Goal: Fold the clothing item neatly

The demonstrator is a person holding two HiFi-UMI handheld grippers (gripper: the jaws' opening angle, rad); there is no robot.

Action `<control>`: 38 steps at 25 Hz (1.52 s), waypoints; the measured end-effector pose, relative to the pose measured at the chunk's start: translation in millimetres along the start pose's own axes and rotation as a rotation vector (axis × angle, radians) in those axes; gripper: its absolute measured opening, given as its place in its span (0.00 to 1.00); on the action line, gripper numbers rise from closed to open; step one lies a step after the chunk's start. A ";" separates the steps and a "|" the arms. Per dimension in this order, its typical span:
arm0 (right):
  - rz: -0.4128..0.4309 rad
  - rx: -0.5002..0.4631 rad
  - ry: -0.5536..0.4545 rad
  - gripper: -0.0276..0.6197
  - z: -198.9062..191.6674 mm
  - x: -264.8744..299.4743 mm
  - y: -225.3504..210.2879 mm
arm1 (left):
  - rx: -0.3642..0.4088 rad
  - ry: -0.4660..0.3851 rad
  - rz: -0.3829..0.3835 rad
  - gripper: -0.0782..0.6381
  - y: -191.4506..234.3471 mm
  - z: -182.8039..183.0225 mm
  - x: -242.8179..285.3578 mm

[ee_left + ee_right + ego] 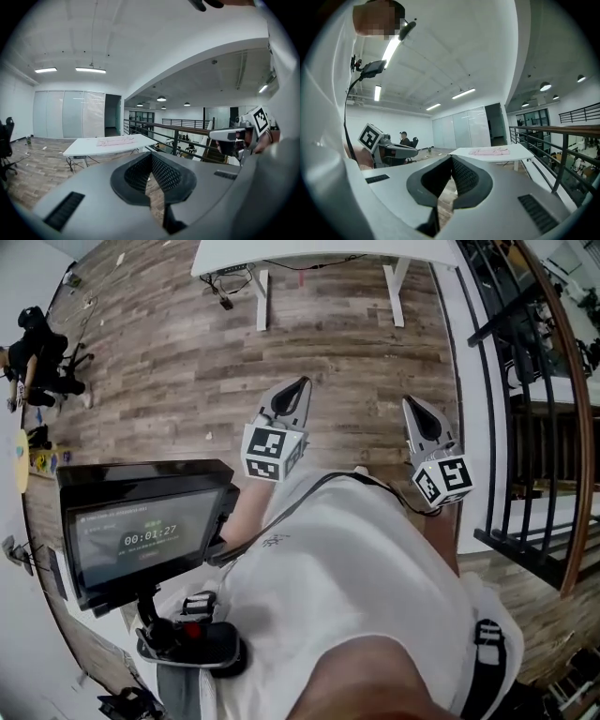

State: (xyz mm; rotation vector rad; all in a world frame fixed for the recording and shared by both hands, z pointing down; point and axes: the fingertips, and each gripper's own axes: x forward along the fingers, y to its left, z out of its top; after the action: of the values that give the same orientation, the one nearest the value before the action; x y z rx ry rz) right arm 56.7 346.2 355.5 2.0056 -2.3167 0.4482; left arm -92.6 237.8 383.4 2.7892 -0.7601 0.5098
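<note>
Up close, grey left gripper and grey right gripper, fingers pressed together, empty. Well beyond, mid-frame: pale-pink cloth garment lying on white rectangular tabletop. Likely light, limp, floppy; best pinched at two adjacent corners.

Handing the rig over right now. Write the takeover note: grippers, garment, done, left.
Left gripper: shut, empty, held out over the wooden floor.
Right gripper: shut, empty, beside it.
Pink garment: lying on the white table across the room, away from both grippers.
Done: too far to tell whether it is folded.
To do: probably go to the table, check the garment, fold if needed.
</note>
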 end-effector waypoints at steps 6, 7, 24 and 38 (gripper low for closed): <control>-0.098 0.024 0.012 0.05 -7.5 -12.5 -10.9 | -0.121 -0.007 0.053 0.11 24.1 -15.2 -14.0; -0.106 0.025 0.009 0.05 -8.0 -11.7 -13.9 | -0.127 -0.008 0.069 0.11 30.9 -18.4 -15.5; -0.072 -0.033 -0.017 0.05 22.5 21.3 -28.7 | -0.158 -0.065 0.145 0.11 54.7 -13.6 -16.8; -0.070 -0.040 -0.012 0.05 23.1 24.1 -39.8 | -0.139 -0.062 0.144 0.11 53.2 -6.5 -5.7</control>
State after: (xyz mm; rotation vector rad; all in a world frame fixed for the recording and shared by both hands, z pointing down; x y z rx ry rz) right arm 95.1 312.6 346.2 2.0690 -2.2357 0.3841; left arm -126.8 197.3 392.8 2.6461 -0.9756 0.3794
